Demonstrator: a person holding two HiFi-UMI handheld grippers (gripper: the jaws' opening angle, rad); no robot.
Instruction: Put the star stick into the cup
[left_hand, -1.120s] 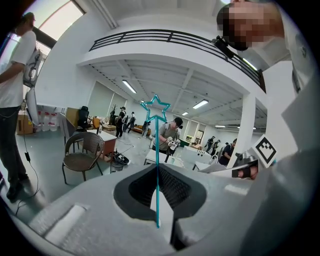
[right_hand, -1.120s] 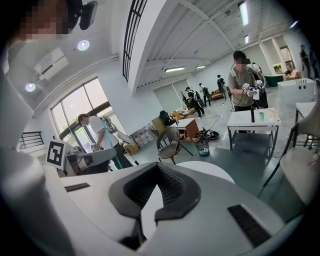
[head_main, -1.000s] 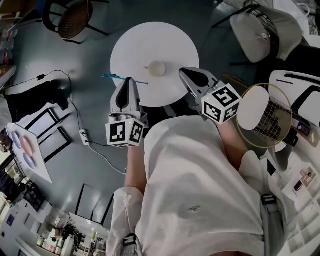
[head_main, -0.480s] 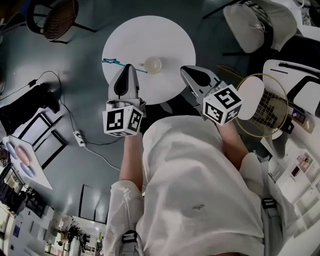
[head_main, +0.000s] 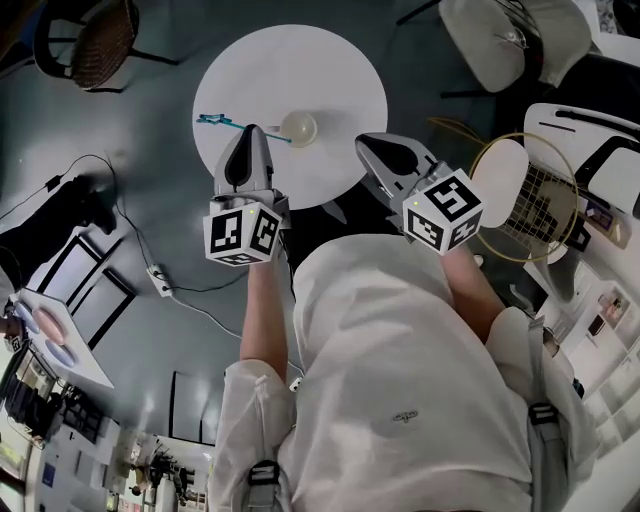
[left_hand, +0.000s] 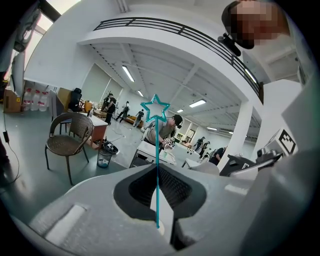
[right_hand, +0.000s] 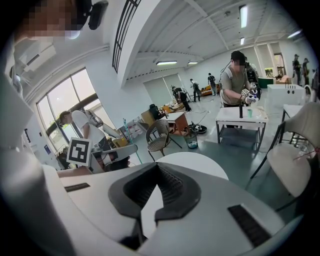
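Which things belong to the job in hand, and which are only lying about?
Job: star stick, gripped in the left claw; cup on the round white table.
Lying about: wicker chair; white chair; power strip.

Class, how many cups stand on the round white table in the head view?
1. The cup stands near the middle of the round white table, beside the star stick held in the left gripper. No other cup seems hidden.

Bright ceiling strips (left_hand: 127, 73); fisheye bends edges; head view dimmer, perhaps underexposed.
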